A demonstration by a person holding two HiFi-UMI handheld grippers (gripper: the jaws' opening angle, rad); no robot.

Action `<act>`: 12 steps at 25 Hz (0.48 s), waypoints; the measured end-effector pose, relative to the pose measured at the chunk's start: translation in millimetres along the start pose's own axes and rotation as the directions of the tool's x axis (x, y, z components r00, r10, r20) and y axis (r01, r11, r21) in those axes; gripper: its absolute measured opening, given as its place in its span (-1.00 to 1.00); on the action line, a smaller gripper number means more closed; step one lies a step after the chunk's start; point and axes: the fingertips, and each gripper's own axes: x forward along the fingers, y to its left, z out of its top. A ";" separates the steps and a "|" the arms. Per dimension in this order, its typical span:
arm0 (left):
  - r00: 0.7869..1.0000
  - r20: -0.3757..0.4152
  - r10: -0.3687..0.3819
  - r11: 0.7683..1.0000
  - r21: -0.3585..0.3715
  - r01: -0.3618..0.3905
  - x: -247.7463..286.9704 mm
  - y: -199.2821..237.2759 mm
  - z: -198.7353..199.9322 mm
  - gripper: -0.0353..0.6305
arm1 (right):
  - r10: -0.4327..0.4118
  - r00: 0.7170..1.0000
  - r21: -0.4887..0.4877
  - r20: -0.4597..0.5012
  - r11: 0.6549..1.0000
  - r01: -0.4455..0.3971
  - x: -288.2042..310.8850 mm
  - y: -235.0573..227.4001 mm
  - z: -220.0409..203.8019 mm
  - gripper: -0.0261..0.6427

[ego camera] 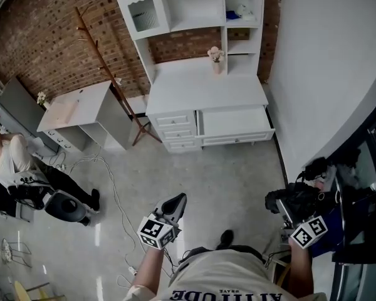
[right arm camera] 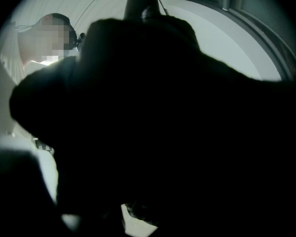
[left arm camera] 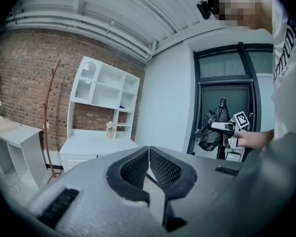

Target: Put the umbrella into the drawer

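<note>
Left gripper [left arm camera: 149,151] low in the middle of the head view, jaws pressed together, nothing between them. Pointed up the frame toward the white bench [ego camera: 203,88].

Right gripper [ego camera: 287,204] at the lower right of the head view, closed tight on the black folded umbrella [ego camera: 296,198]. Umbrella held up in the air by the dark door frame, well apart from the bench. So close to the right gripper view that almost all of it looks black.

Wide drawer [ego camera: 235,137] pulled open at the front right of the bench, upper middle of the frame. Small flower vase [ego camera: 216,59] on the bench top. Brown coat stand [ego camera: 103,61] at the upper left, and a seated person [ego camera: 12,162] at the far left.
</note>
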 end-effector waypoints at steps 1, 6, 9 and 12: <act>1.000 0.004 0.006 1.000 -0.001 -0.006 6.1 -0.6 3.4 -0.81 | 0.007 1.000 0.000 -0.001 1.000 -0.007 3.1 -6.3 2.1 -0.05; 1.000 0.019 0.013 1.000 0.005 -0.013 35.8 -6.5 8.8 -0.81 | 0.029 1.000 0.018 -0.004 0.999 -0.029 14.8 -38.1 6.9 -0.06; 0.999 0.023 0.025 1.000 0.006 -0.025 48.5 -7.3 12.5 -0.81 | 0.043 0.999 0.018 -0.004 0.999 -0.042 21.5 -51.0 10.6 -0.06; 0.999 0.022 0.039 0.999 0.004 -0.039 57.8 -7.1 16.7 -0.81 | 0.049 0.999 0.019 -0.005 0.999 -0.049 27.9 -61.1 14.8 -0.05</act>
